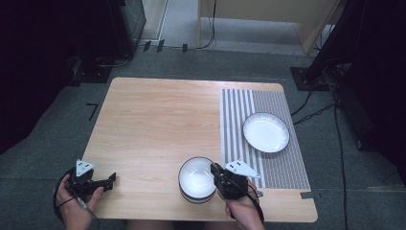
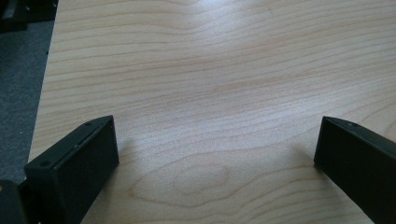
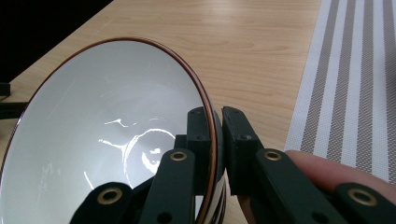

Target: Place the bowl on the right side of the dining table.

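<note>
pinching the right-hand rim of the bowl point(image 3: 107, 135), the right gripper point(image 3: 215, 135) is seen with its jaws drawn nearly together, one inside the white wall and one outside it, so that the thin brown-edged rim is held between them. the bowl is found near the front edge of the counter point(image 1: 158, 124), just left of the striped placemat point(image 1: 268, 158); in the high view the bowl point(image 1: 195, 178) looks to be either a stack of two or one striped bowl, and which it is cannot be told. whether it is already lifted clear of the wood cannot be told either. a white plate point(image 1: 265, 132) is set on the far part of the placemat, well apart from the bowl.

the left gripper point(image 1: 103, 182) is held low over the front left corner of the counter, its jaws spread wide with nothing between them but bare wood, as its own view shows.

the step in hand is judged to be the grasp on the bowl, taken so that it can be moved, most likely toward the placemat. a steady lift is called for next, with the rim kept level, since a thin glazed edge held from one side may tip or slip. the plate should be given room when the bowl is carried across.
</note>
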Motion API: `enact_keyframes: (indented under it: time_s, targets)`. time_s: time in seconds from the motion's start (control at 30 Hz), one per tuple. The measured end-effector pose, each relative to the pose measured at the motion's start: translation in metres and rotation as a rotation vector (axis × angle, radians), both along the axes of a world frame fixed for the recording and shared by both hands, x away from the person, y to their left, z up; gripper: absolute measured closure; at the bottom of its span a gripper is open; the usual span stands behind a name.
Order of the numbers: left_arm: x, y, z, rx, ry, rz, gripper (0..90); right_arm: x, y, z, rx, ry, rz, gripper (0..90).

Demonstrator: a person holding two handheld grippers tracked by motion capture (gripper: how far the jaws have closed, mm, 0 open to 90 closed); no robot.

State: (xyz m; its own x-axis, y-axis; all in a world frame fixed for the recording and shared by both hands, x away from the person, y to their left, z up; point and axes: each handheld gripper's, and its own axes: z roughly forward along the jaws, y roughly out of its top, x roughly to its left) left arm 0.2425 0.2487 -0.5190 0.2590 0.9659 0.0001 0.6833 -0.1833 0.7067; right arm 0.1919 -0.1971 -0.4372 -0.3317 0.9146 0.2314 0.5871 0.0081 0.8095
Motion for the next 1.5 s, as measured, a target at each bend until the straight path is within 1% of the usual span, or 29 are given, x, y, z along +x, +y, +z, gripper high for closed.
enact_keyframes:
  time_s: [0.23, 0.37, 0.7, 0.73, 1.03, 1.07, 1.17, 1.2, 1.3, 1.4, 1.43, 1.5]
  targets:
    - [0.000, 0.000, 0.000, 0.000, 0.000, 0.000, 0.0, -0.001, -0.002, 0.005, 0.003, -0.009, -0.020, 83.3]
    - [0.000, 0.000, 0.000, 0.000, 0.000, 0.000, 0.0, -0.001, -0.002, 0.007, 0.000, -0.010, -0.018, 83.3]
    - [0.000, 0.000, 0.000, 0.000, -0.001, 0.000, 0.0, -0.004, -0.006, 0.018, 0.008, -0.031, -0.036, 83.3]
    - [0.000, 0.000, 0.000, 0.000, 0.000, 0.000, 0.0, -0.004, -0.007, 0.019, 0.009, -0.036, -0.039, 83.3]
    - [0.000, 0.000, 0.000, 0.001, 0.000, 0.000, 0.0, -0.004, -0.015, 0.023, 0.018, -0.037, -0.060, 83.2]
    - [0.000, 0.000, 0.000, 0.001, 0.000, -0.001, 0.0, -0.004, -0.017, 0.024, 0.025, -0.043, -0.066, 83.2]
    - [0.000, 0.000, 0.000, 0.001, 0.000, -0.001, 0.0, -0.003, -0.019, 0.025, 0.026, -0.047, -0.073, 83.2]
    - [0.000, 0.000, 0.000, 0.002, 0.000, -0.001, 0.0, -0.002, -0.022, 0.026, 0.030, -0.047, -0.086, 83.2]
    - [0.000, 0.000, 0.000, 0.002, 0.000, -0.001, 0.0, -0.001, -0.025, 0.026, 0.027, -0.051, -0.094, 83.2]
    - [0.000, 0.000, 0.000, 0.000, 0.000, 0.000, 0.0, 0.001, -0.031, 0.028, 0.032, -0.055, -0.108, 83.2]
    - [0.000, 0.000, 0.000, 0.000, 0.000, 0.000, 0.0, 0.003, -0.036, 0.028, 0.037, -0.055, -0.123, 83.2]
    - [0.000, 0.000, 0.000, 0.002, 0.001, -0.001, 0.0, 0.004, -0.037, 0.028, 0.038, -0.056, -0.128, 83.2]
